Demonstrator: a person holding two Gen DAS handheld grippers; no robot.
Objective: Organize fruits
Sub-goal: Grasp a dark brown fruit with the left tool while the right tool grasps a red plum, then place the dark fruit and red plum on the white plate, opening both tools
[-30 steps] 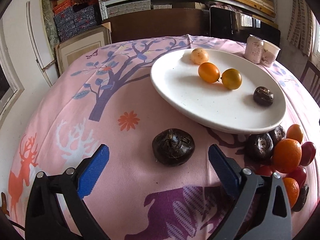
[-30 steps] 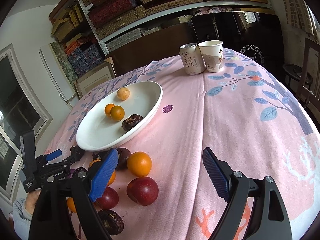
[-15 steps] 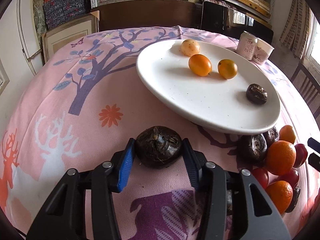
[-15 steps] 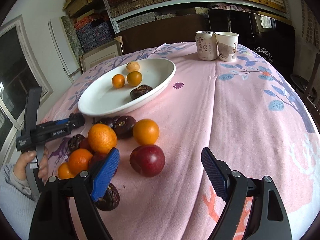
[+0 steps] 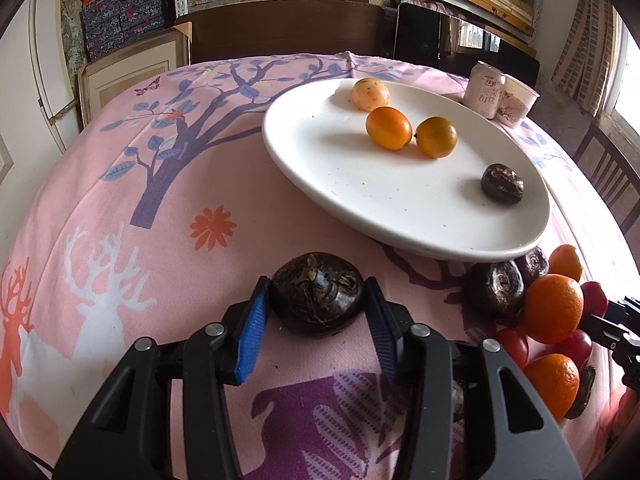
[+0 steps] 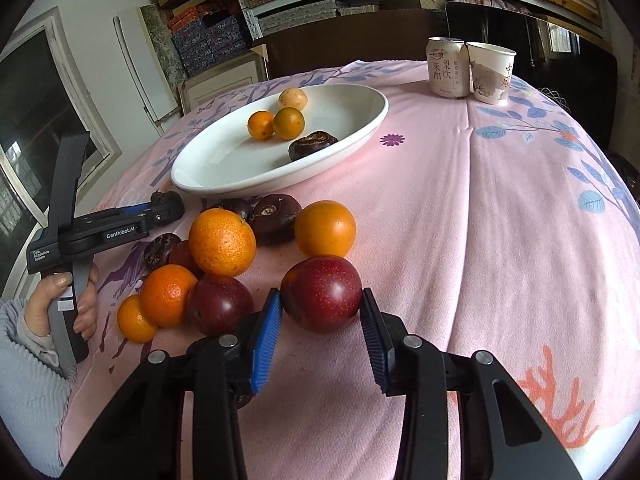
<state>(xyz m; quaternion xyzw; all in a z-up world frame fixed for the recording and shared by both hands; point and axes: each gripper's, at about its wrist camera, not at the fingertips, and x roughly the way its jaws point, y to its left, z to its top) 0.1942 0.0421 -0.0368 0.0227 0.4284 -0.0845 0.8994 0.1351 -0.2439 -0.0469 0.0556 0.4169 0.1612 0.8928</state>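
Nearest, the left gripper is clamped on a dark brown water chestnut resting on the pink tablecloth, while the right gripper, its jaws just closed, pinches a red plum also sitting on the cloth. Beside the plum lies a loose pile of oranges, plums and dark chestnuts awaiting sorting. Farther back, the white plate holds only four small fruits, so the task seems barely begun.
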